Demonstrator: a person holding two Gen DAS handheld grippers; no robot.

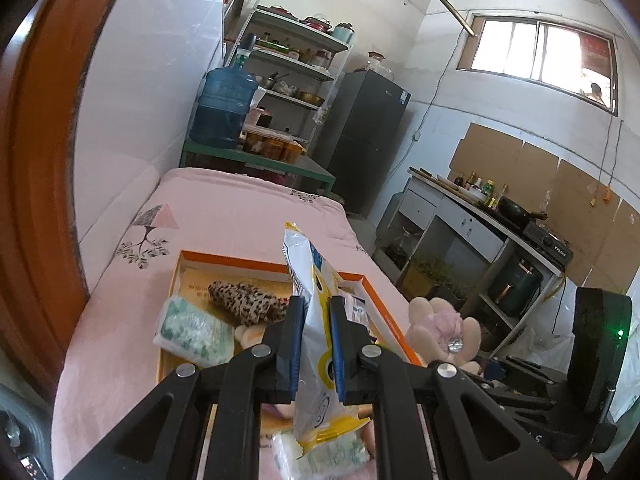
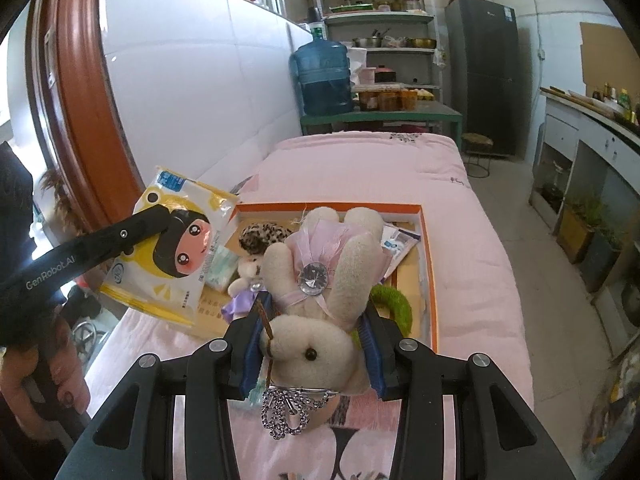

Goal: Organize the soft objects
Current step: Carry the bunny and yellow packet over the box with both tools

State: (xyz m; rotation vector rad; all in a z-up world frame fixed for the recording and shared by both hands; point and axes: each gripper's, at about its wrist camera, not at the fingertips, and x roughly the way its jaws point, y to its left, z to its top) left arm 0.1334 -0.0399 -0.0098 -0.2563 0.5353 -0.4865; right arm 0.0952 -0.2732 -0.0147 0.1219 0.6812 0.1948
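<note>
My left gripper [image 1: 315,344] is shut on a yellow-and-white tissue pack [image 1: 318,344] with a cartoon face and holds it above the orange box [image 1: 256,265]. The pack also shows in the right wrist view [image 2: 176,248], left of the box [image 2: 428,264]. My right gripper [image 2: 314,356] is shut on a cream plush bunny [image 2: 316,304] with a pink dress and a tiara, held above the box's near side. The bunny shows in the left wrist view [image 1: 440,330] too. In the box lie a leopard-print plush [image 1: 248,302], a green tissue pack [image 1: 192,330], a small bear [image 2: 248,270] and a green ring [image 2: 396,306].
The box sits on a bed with a pink cover [image 2: 460,216]. A white wall and a wooden frame [image 2: 84,120] run along the left. A green table with a water jug [image 2: 324,76] stands beyond the bed. A kitchen counter [image 1: 480,224] is at the right.
</note>
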